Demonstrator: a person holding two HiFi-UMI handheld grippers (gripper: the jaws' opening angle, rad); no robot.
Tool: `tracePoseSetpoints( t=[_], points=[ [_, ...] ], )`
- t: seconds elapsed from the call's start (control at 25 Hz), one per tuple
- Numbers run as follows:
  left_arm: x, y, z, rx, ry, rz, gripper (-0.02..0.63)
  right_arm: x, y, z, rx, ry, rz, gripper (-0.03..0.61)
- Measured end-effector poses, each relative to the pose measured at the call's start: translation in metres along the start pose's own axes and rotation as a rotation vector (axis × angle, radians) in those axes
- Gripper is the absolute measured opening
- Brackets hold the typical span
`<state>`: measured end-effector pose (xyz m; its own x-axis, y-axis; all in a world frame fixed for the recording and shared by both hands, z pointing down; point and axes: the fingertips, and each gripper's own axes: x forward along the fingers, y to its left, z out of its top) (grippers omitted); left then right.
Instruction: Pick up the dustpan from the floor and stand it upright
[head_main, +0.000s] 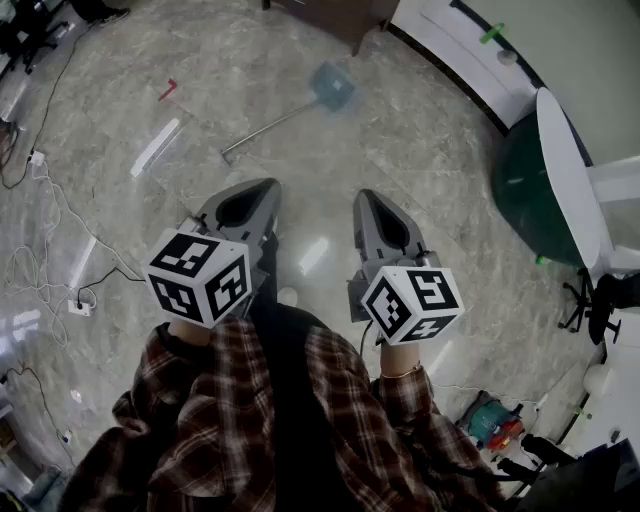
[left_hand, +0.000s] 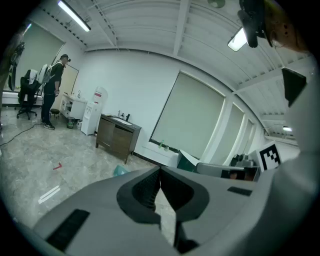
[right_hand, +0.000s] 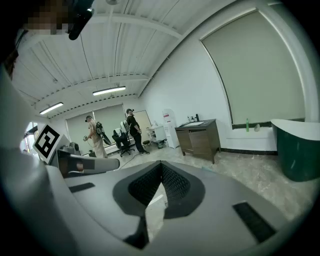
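Dustpan (head_main: 331, 87) lies on the floor (head_main: 420, 150), well apart from both tools, at about 12 o'clock of the pair. Left gripper (head_main: 264, 188) and right gripper (head_main: 363, 197): jaws together, nothing held.

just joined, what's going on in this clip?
A person stands holding a gripper in each hand, both pointed out over the floor. The left gripper and right gripper are both shut with nothing between their jaws. The dustpan lies on the floor ahead of them, untouched. The pickup hasn't started.
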<state>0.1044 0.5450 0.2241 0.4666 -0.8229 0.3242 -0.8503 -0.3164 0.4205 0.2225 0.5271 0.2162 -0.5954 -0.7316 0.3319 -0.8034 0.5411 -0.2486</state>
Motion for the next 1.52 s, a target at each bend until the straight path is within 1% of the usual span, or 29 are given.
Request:
tracePoseSetpoints(
  t=[0.24,0.52,0.68,0.92,1.12,1.28,1.4,1.52],
  points=[
    [0.059,0.048,0.055,0.022,-0.031,-0.016,0.012,0.078,-0.023,0.042,-0.018,-0.025,0.002,0.011],
    [0.143,0.110,0.140,0.054,-0.062,-0.048,0.011,0.182,-0.058,0.117,-0.040,-0.082,-0.017,0.011],
    [0.166,0.153,0.164,0.048,-0.054,-0.029,0.012,0.234,-0.069,0.128,-0.018,-0.069,-0.024,0.011],
    [0.183,0.224,0.185,-0.034,-0.065,0.074,0.011,0.304,-0.072,0.144,-0.027,-0.026,0.021,0.011],
    [0.209,0.269,0.198,-0.085,-0.067,0.176,0.012,0.363,-0.093,0.155,-0.042,0.024,0.090,0.011],
    [0.240,0.298,0.222,-0.113,-0.101,0.272,0.012,0.421,-0.114,0.177,-0.056,0.048,0.183,0.011],
    [0.272,0.310,0.244,-0.135,-0.133,0.320,0.011,0.461,-0.127,0.206,-0.099,0.056,0.261,0.011],
    [0.307,0.315,0.265,-0.183,-0.179,0.368,0.011,0.498,-0.147,0.235,-0.147,0.081,0.342,0.011]
  ],
)
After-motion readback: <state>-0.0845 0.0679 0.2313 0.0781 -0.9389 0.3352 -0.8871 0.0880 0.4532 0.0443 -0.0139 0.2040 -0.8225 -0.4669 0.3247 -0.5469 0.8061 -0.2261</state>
